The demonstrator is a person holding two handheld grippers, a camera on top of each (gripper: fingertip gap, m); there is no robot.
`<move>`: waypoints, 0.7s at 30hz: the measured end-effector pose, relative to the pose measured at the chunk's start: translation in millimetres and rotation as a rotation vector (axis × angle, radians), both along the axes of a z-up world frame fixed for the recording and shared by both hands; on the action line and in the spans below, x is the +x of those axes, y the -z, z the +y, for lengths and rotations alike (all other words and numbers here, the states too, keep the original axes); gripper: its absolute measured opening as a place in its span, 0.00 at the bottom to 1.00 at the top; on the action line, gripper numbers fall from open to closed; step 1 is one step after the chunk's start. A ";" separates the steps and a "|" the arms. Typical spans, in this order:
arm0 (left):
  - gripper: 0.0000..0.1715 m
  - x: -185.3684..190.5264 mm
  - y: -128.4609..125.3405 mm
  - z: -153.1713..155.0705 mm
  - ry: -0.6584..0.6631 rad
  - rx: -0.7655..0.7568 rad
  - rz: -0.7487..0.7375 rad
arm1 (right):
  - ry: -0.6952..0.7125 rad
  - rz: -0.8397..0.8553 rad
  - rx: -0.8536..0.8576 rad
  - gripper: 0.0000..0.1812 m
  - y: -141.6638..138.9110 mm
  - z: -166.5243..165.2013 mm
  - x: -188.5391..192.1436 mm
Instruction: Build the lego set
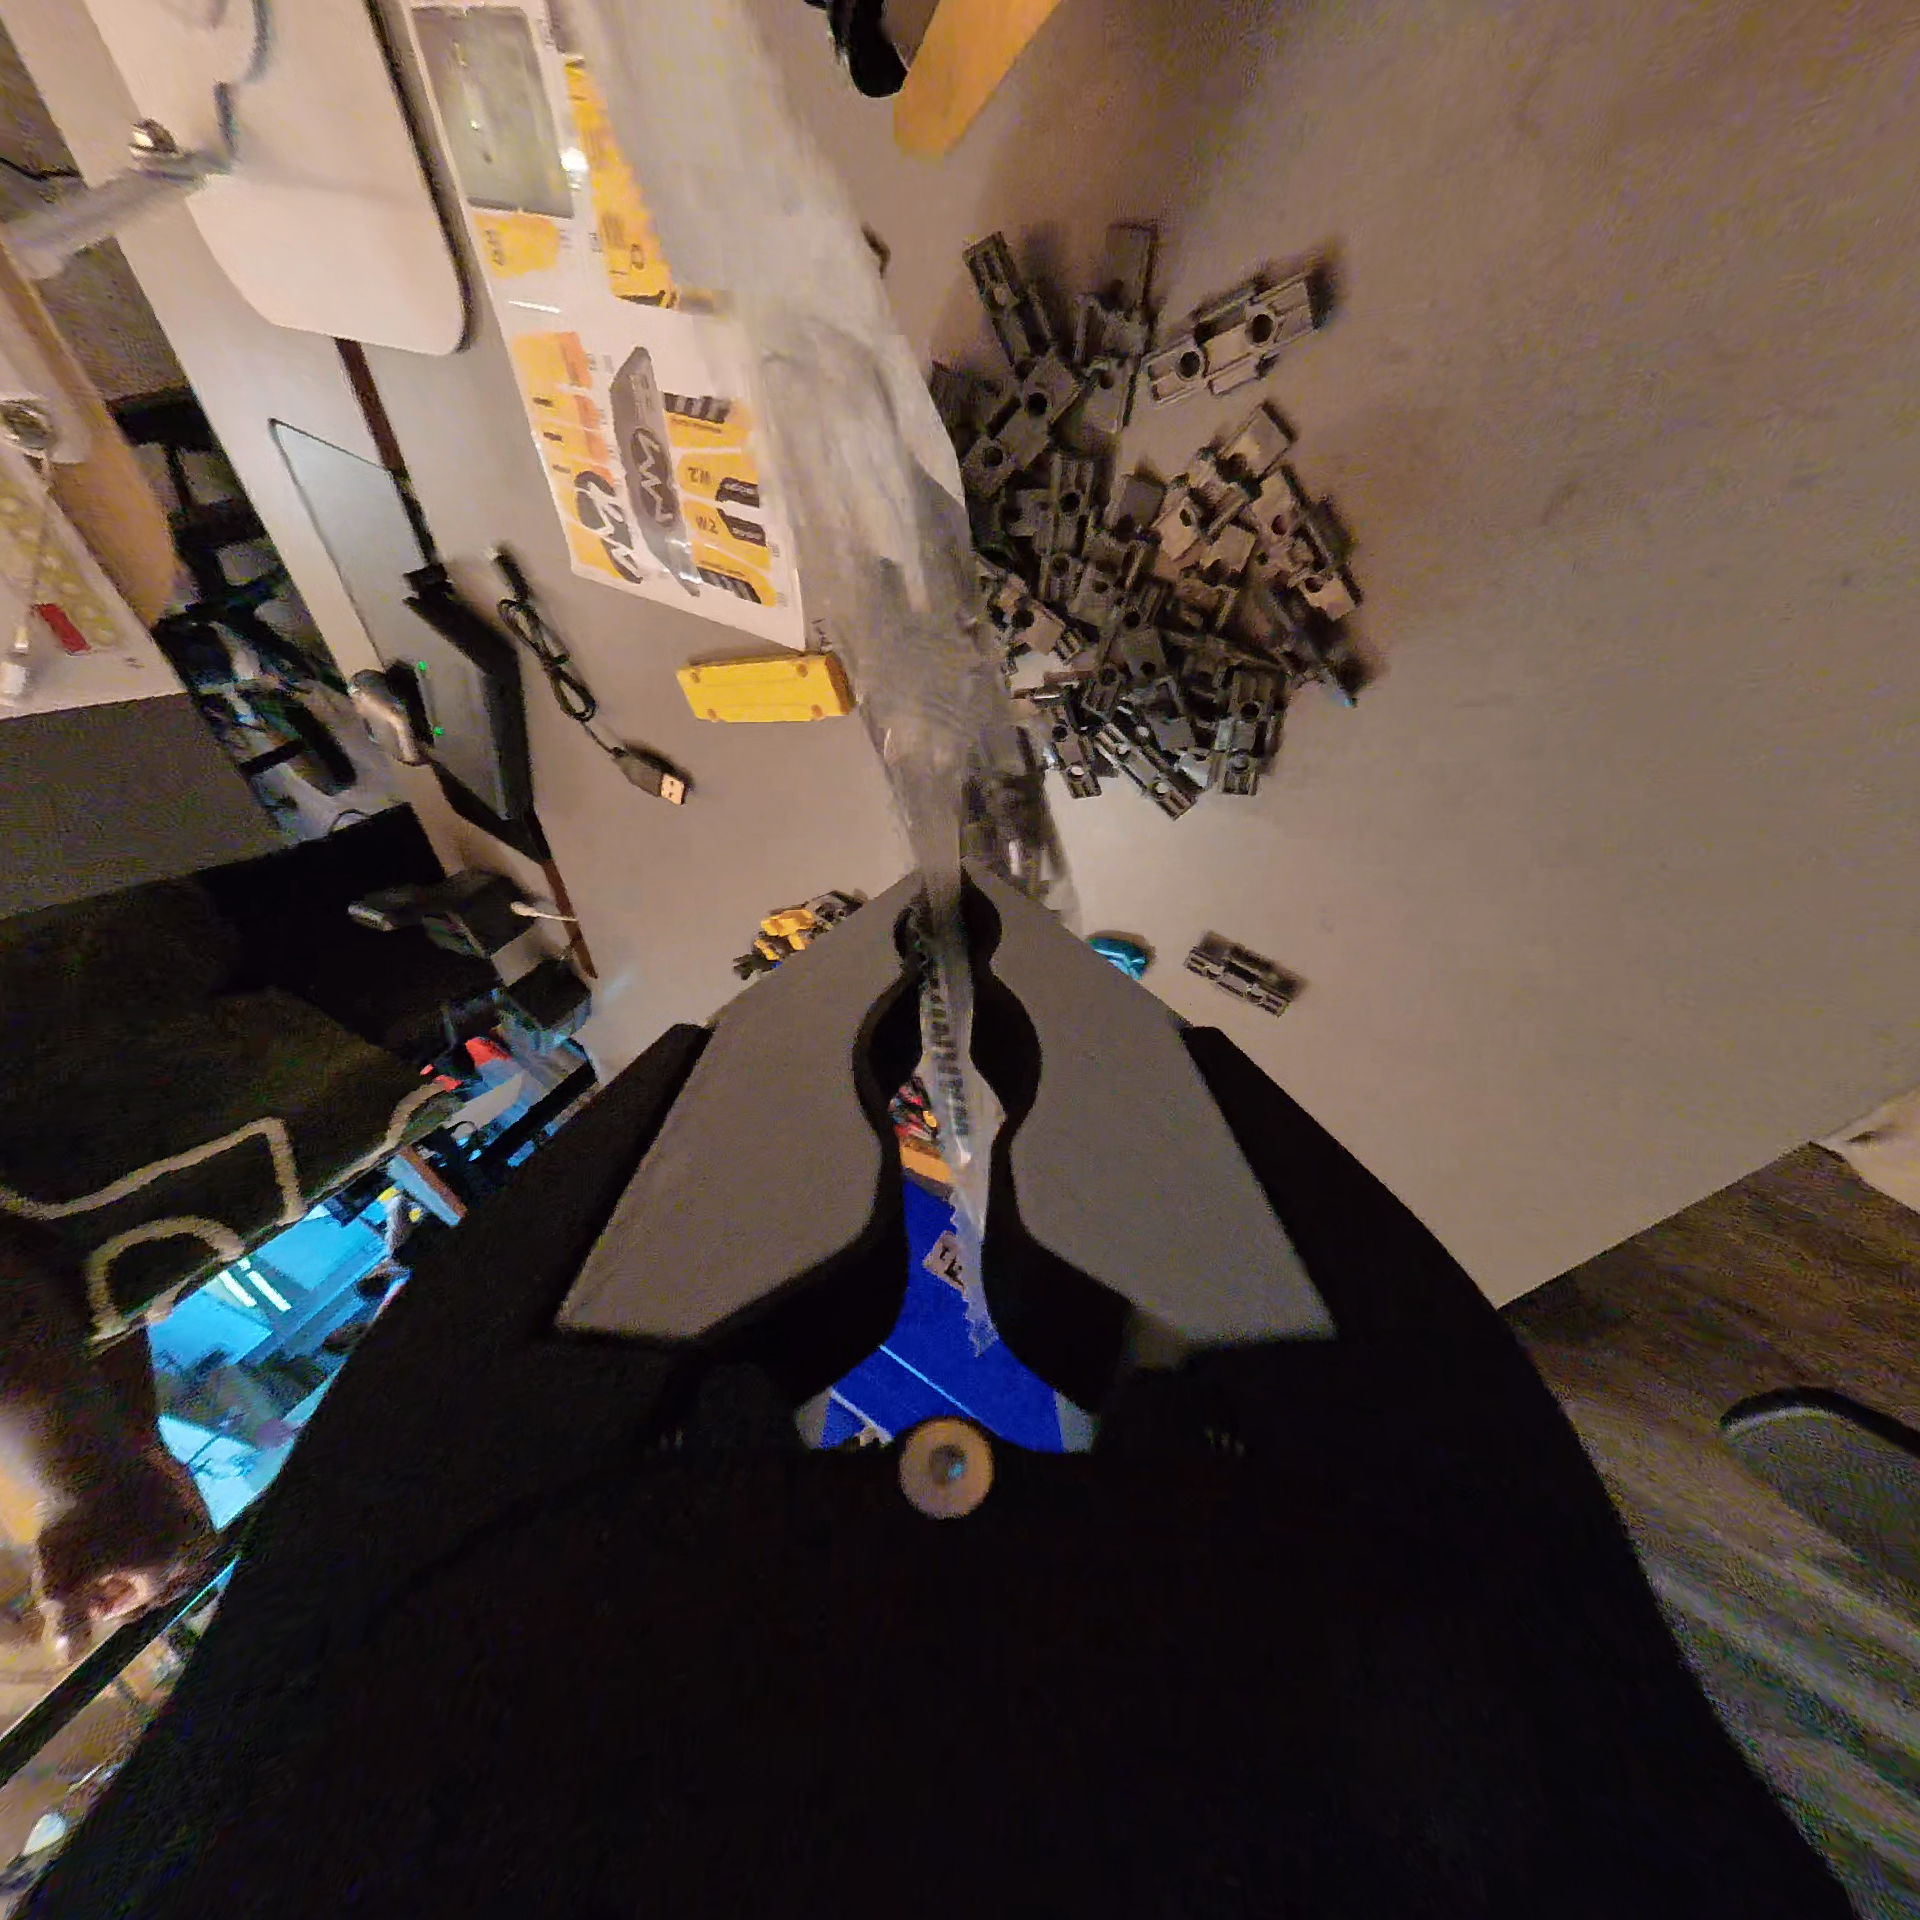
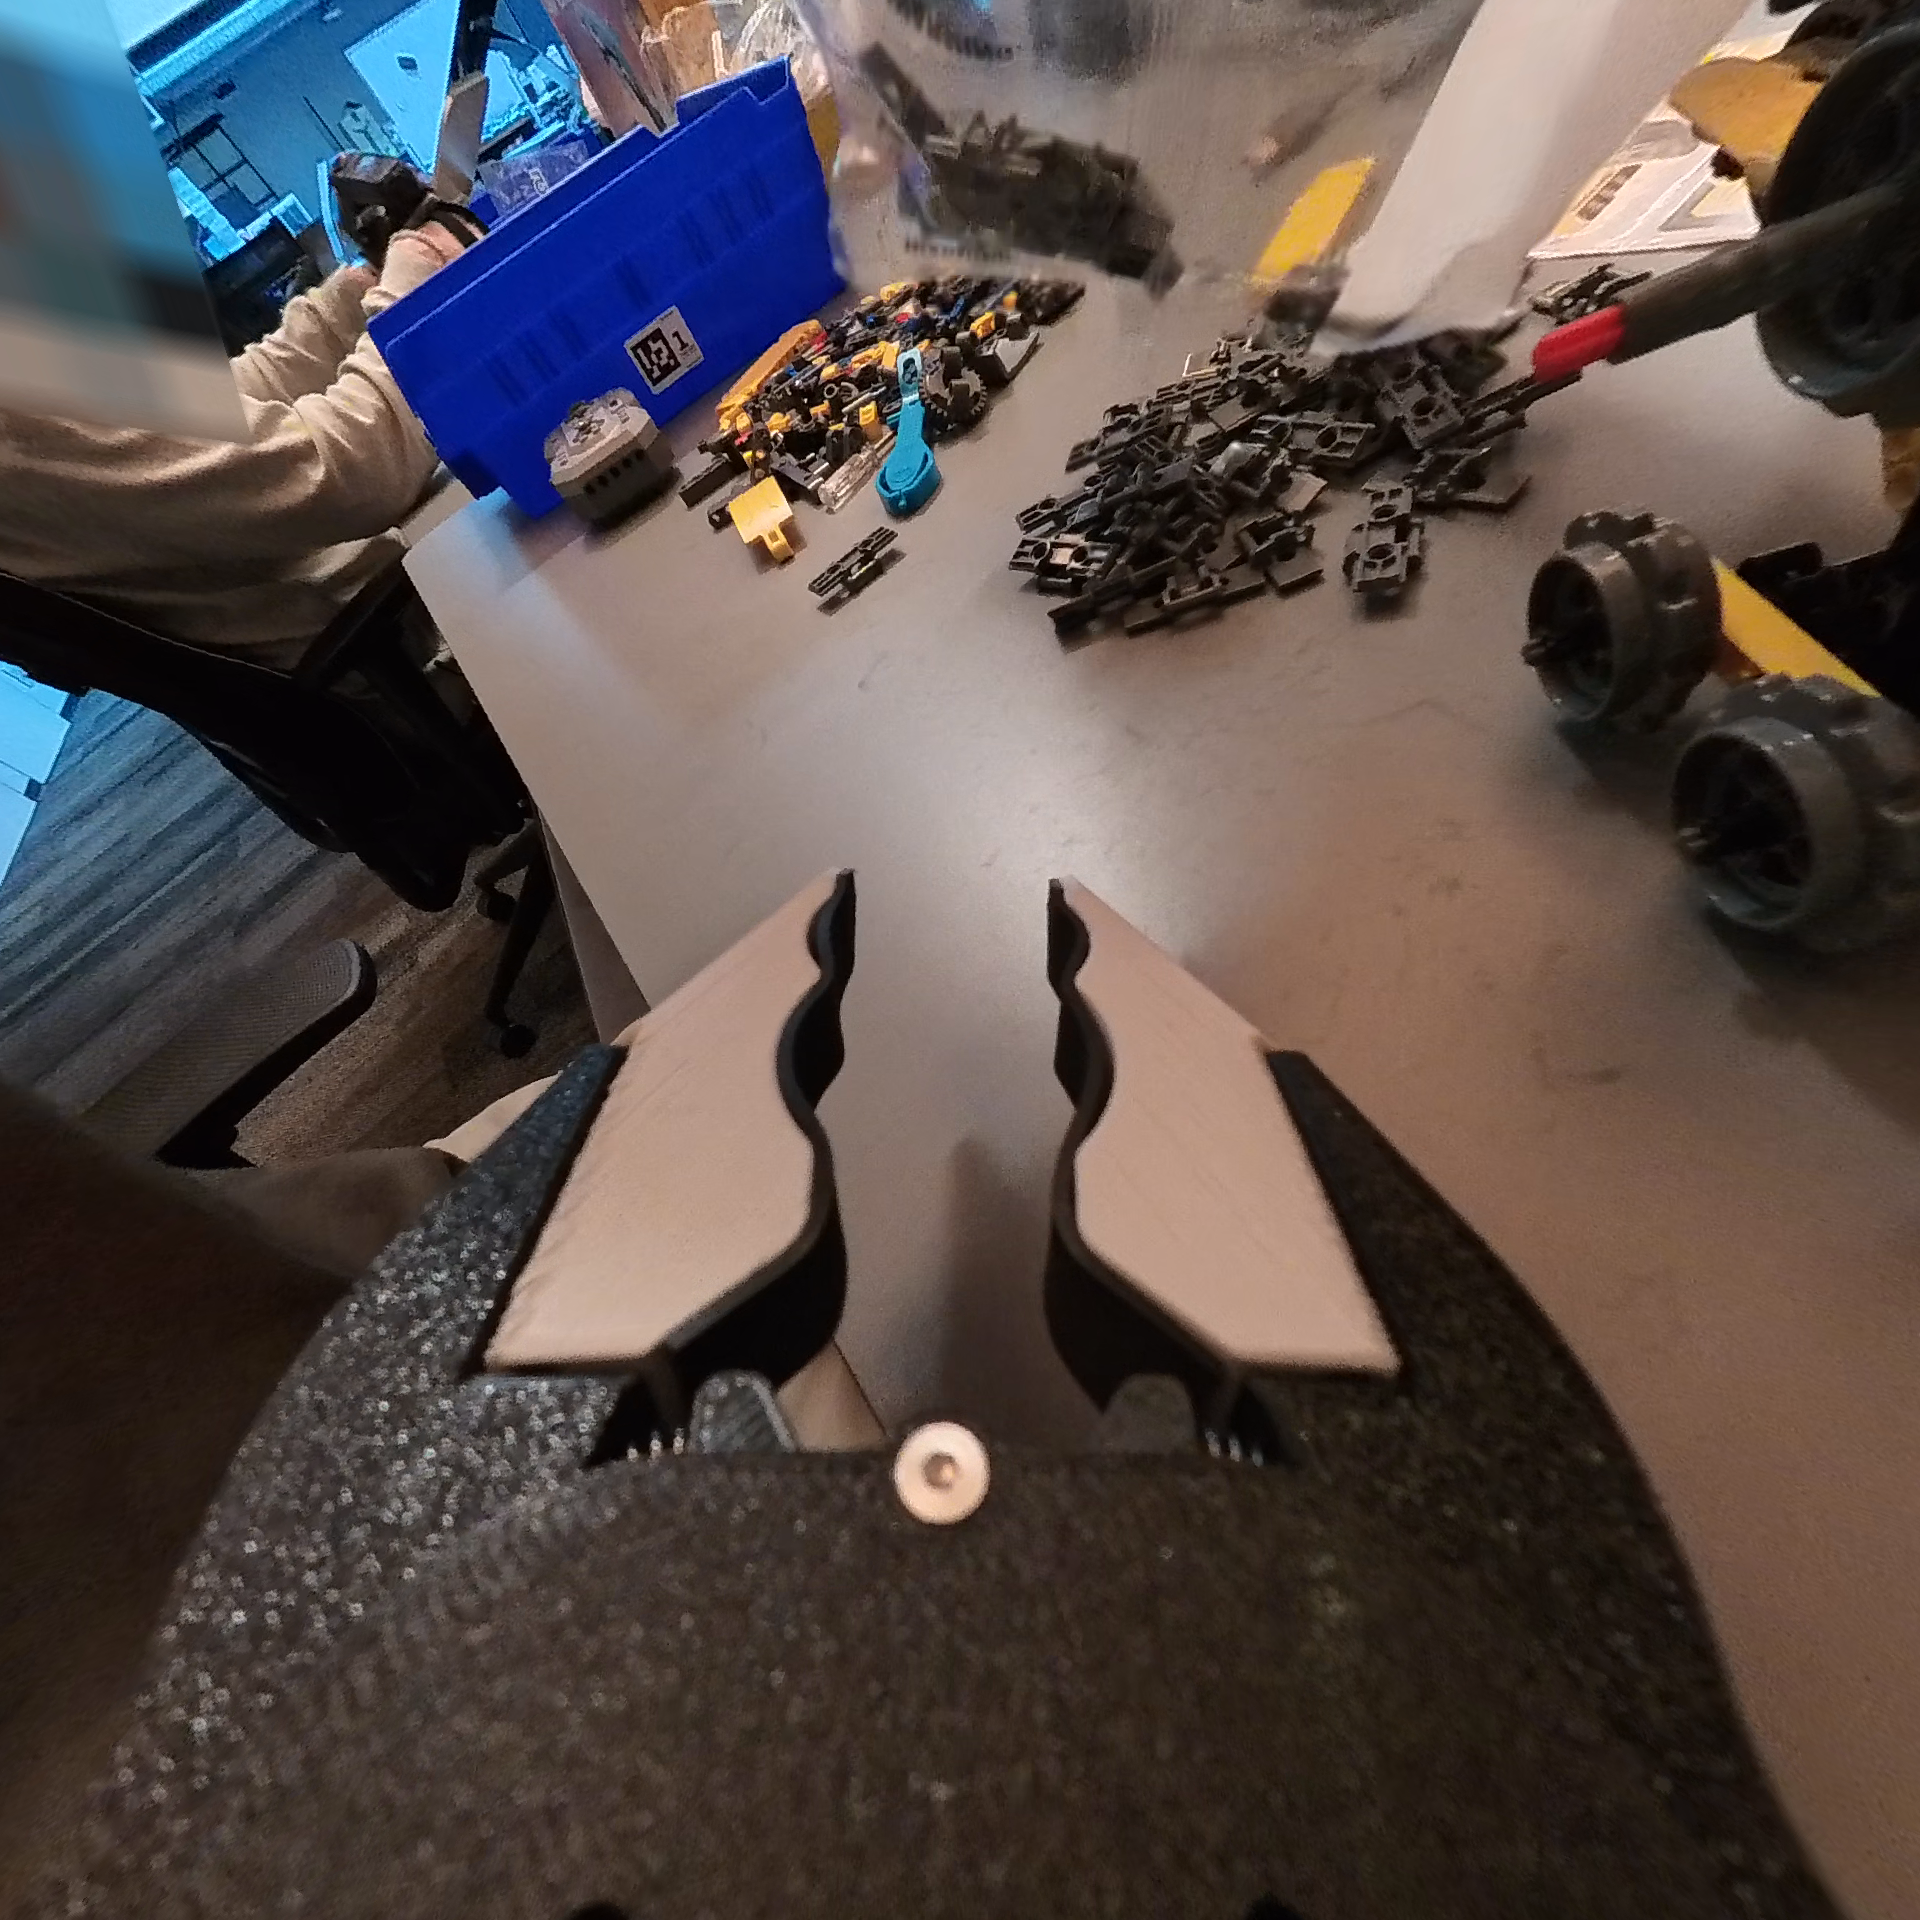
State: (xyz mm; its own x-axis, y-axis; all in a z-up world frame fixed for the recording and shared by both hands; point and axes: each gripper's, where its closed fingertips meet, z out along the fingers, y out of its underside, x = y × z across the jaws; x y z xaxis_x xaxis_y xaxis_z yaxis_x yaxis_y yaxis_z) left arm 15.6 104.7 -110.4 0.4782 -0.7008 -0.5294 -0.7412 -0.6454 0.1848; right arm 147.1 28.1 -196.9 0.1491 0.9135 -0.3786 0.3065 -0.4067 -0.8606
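Left wrist view. The left gripper has its jaws pressed together on the edge of a clear plastic bag, which runs out from between the tips and hangs, blurred, above the desk. The film is transparent and crinkled, with dark print along the pinched strip; small dark parts show through it near the jaw tips. Beside the bag on the desk lies a heap of grey bricks — flat, studded pieces, all of one kind. A single grey brick lies apart from the heap, near the jaws. Past the bag lie a yellow block, a printed sheet with yellow panels, and a black cable with a plug.

Right wrist view. The right gripper hangs low over a bare part of the desk with its jaws apart and nothing between them. Only this view shows the bag from the side, held well above and beyond the jaws, dark parts gathered in it. Below it lies the grey heap; to its left, a mixed pile of black and yellow parts, a blue bin and a small grey unit. Two grey wheels stand at the right — seen here alone — and a person's sleeve at the left.
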 end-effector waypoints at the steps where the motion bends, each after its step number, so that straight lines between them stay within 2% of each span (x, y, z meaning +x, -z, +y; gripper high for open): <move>1: 0.00 -0.8 -3.4 1.5 0.003 0.014 0.013 | 0.000 0.001 0.000 0.20 -0.1 0.0 0.0; 4: 0.00 2.6 -0.4 -0.9 -0.009 0.002 -0.021 | -0.001 0.001 0.001 0.20 -0.1 -0.3 0.0; 6: 0.00 -1.3 -2.8 -1.3 0.000 0.000 0.012 | -0.002 0.002 0.001 0.20 -0.2 -0.4 0.0; 9: 0.00 8.9 2.3 -0.3 -0.027 -0.004 -0.074 | -0.001 0.002 0.001 0.20 -0.2 -0.3 0.0; 10: 0.00 7.4 8.9 -2.7 -0.025 -0.032 -0.057 | -0.002 0.001 0.001 0.20 0.0 -0.3 -0.1; 12: 0.00 -2.4 6.2 1.6 0.021 -0.002 0.049 | -0.002 0.001 0.001 0.20 0.0 -0.5 -0.1; 15: 0.00 9.5 6.8 3.2 -0.009 0.048 -0.078 | -0.003 0.006 -0.002 0.20 -0.7 -0.4 0.2; 18: 0.00 4.1 7.4 1.6 0.000 0.072 -0.077 | -0.004 0.006 0.000 0.20 -0.5 -0.8 0.1; 21: 0.00 6.3 17.0 0.9 -0.054 0.105 -0.243 | -0.004 0.008 0.000 0.20 -0.8 -0.7 0.2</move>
